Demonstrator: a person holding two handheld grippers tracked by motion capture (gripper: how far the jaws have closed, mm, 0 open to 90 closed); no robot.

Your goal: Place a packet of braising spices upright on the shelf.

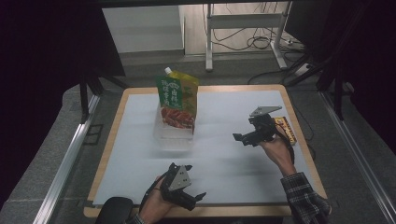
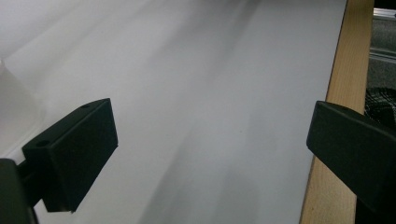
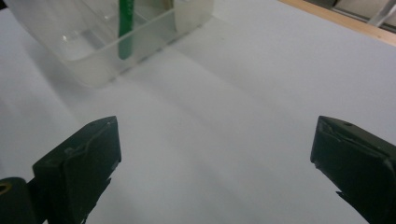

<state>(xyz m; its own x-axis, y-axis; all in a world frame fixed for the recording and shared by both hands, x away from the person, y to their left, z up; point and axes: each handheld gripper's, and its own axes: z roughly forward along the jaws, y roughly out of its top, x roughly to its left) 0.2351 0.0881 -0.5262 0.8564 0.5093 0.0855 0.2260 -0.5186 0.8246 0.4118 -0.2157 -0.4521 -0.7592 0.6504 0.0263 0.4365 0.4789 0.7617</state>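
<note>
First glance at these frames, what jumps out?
The green and yellow spouted pouch catches the eye first, standing upright in a clear plastic container at the middle of the white-covered table. Next come the left gripper by the near edge and the right gripper to the right of the container, both open and holding nothing. A small yellow box lies behind the right gripper.

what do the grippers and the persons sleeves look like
Both grippers, left gripper and right gripper, are black with two blocky jaws and a grey three-cornered plate on top. The right forearm wears a dark plaid sleeve; the left sleeve is dark.
</note>
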